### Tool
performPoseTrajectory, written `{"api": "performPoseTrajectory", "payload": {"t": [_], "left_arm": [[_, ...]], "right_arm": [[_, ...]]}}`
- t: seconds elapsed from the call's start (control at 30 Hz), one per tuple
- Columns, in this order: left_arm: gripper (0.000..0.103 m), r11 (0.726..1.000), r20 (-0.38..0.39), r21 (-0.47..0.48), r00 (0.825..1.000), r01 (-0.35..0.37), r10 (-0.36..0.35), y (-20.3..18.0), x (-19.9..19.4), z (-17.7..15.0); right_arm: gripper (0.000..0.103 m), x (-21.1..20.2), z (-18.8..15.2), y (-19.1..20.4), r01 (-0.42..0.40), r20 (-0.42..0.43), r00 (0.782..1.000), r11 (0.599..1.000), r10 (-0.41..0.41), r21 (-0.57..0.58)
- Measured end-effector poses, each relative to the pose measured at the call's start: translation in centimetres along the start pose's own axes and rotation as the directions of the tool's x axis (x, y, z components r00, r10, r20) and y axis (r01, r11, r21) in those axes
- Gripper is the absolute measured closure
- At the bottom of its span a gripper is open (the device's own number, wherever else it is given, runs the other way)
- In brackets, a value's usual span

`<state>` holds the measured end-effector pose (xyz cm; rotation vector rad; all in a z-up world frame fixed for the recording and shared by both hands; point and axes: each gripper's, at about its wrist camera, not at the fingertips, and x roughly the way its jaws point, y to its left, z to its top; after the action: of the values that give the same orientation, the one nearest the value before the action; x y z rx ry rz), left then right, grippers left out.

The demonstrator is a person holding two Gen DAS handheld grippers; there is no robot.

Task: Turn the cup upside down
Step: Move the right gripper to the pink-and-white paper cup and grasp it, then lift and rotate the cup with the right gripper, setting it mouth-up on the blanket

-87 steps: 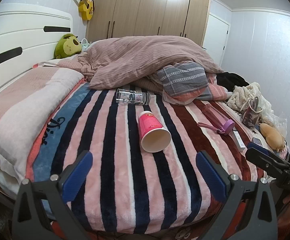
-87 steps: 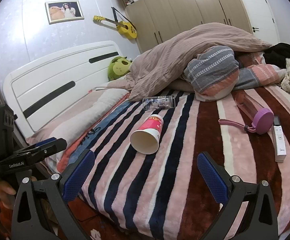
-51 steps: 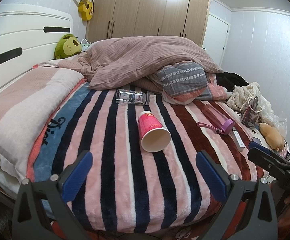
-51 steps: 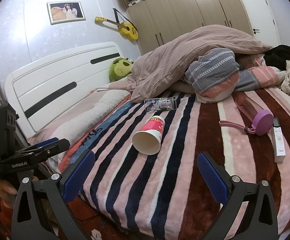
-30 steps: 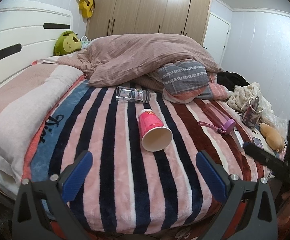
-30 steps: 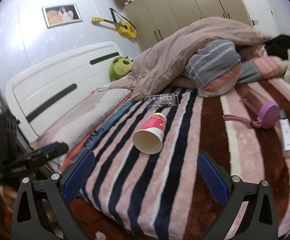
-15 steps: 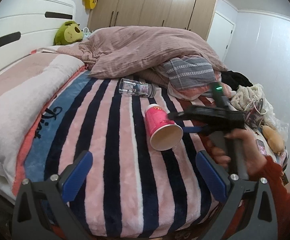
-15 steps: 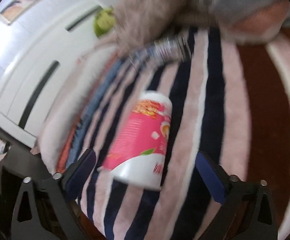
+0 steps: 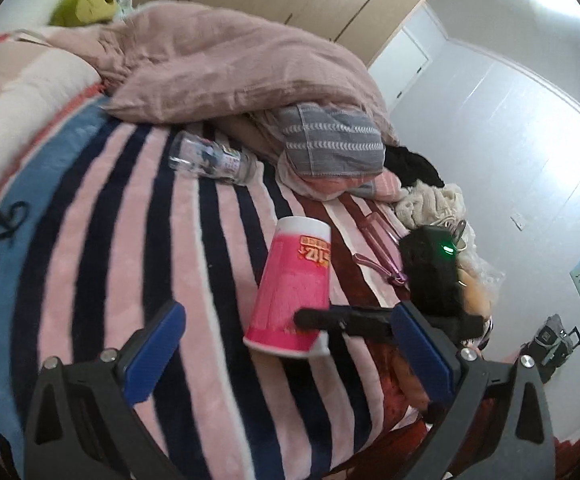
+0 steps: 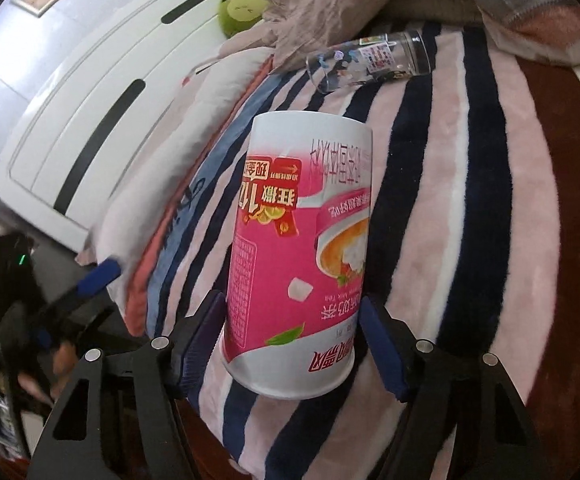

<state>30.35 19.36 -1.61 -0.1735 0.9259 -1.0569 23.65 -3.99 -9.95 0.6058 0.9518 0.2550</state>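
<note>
A pink and white paper cup (image 10: 302, 252) is held mouth down, base up, just above the striped blanket (image 10: 470, 184). My right gripper (image 10: 294, 344) is shut on the cup near its rim, one pad on each side. In the left wrist view the cup (image 9: 292, 292) hangs tilted with the right gripper's black finger across its lower part. My left gripper (image 9: 285, 360) is open and empty, close in front of the cup.
A clear glass bottle (image 9: 209, 160) lies on its side behind the cup, also in the right wrist view (image 10: 370, 60). A heaped duvet (image 9: 229, 64) and striped pillow (image 9: 330, 144) lie beyond. A purple bottle (image 9: 378, 248) lies right.
My right gripper came in from the right, closed on the lying cup and lifted it, turning its mouth downward. My left gripper moved closer to the cup.
</note>
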Motion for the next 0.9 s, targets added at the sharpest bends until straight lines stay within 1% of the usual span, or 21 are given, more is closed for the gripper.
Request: {"api": "performPoseTrajectory", "payload": {"t": [0.07,0.1,0.2,0.23,0.27,0.37,0.4,0.47,0.5,0.57,0.6,0.67,0.73,0.8,0.83,0.87,0.9], "left_arm": [[0.001,1.000,-0.041,0.002,0.999,-0.024,0.024,0.0,1.8,0.9],[0.001,1.000,-0.057,0.004,0.998,-0.021,0.021,-0.1,2.4,1.1],[0.001,0.999,-0.110,0.009,0.993,0.042,-0.041,-0.5,3.9,1.1],[0.001,0.999,-0.131,0.015,0.991,0.041,-0.038,-0.7,4.6,0.9],[0.001,0.999,-0.147,0.016,0.989,0.029,-0.026,-0.6,5.0,0.7],[0.002,0.999,-0.223,-0.012,0.974,-0.031,0.028,0.0,7.1,-0.5],[0.002,0.999,-0.237,-0.027,0.971,-0.042,0.034,0.4,7.4,-1.1],[0.002,0.998,-0.246,-0.048,0.969,-0.052,0.038,0.9,7.4,-2.1],[0.002,0.997,-0.237,-0.057,0.971,-0.055,0.040,1.2,6.9,-2.6],[0.002,0.995,-0.216,-0.081,0.976,-0.049,0.031,1.9,5.9,-3.4],[0.002,0.994,-0.211,-0.104,0.977,-0.033,0.010,2.4,5.6,-3.7],[0.002,0.991,-0.240,-0.136,0.971,-0.016,-0.017,3.0,6.2,-4.4],[0.002,0.987,-0.251,-0.160,0.968,-0.033,-0.009,3.2,6.7,-5.1],[0.003,0.984,-0.255,-0.178,0.967,-0.024,-0.022,3.3,7.3,-5.4],[0.005,0.984,-0.255,-0.177,0.966,-0.010,-0.036,3.2,7.5,-5.5],[0.010,0.984,-0.254,-0.177,0.965,0.026,-0.071,2.8,7.9,-5.6],[0.020,0.981,-0.251,-0.186,0.963,0.057,-0.103,2.6,8.2,-5.6]], "right_arm": [[0.037,-0.4,0.1,0.4,-0.017,0.008,1.000,1.000,0.017,-0.004],[0.037,-0.9,0.0,0.8,-0.027,0.009,1.000,1.000,0.027,-0.010],[0.038,-1.9,-0.4,2.1,-0.037,-0.013,0.999,0.998,0.036,-0.050],[0.038,-1.9,-0.5,2.4,-0.034,-0.027,0.999,0.998,0.032,-0.061],[0.038,-1.9,-0.6,2.6,-0.030,-0.042,0.999,0.997,0.027,-0.070],[0.041,-1.8,-1.3,2.8,-0.038,-0.084,0.996,0.996,0.031,-0.082],[0.041,-1.6,-1.6,2.9,-0.025,-0.094,0.995,0.995,0.017,-0.093],[0.041,-1.2,-2.0,3.0,0.004,-0.111,0.994,0.993,-0.017,-0.119],[0.041,-0.9,-2.1,2.9,0.015,-0.125,0.992,0.992,-0.031,-0.126],[0.039,-0.6,-2.4,2.5,0.004,-0.167,0.986,0.992,-0.026,-0.127],[0.038,-0.5,-2.5,2.3,-0.007,-0.190,0.982,0.990,-0.019,-0.138],[0.037,-0.2,-2.3,2.2,-0.022,-0.209,0.978,0.990,-0.008,-0.141],[0.036,0.5,-2.0,2.2,-0.034,-0.227,0.974,0.990,0.003,-0.135],[0.037,0.7,-2.2,2.8,-0.019,-0.225,0.974,0.984,-0.023,-0.179],[0.037,0.5,-2.5,3.3,-0.012,-0.218,0.976,0.980,-0.032,-0.197],[0.037,0.5,-2.6,3.7,-0.005,-0.208,0.977,0.977,-0.040,-0.213],[0.037,0.1,-3.1,4.2,0.007,-0.193,0.980,0.972,-0.054,-0.236]]}}
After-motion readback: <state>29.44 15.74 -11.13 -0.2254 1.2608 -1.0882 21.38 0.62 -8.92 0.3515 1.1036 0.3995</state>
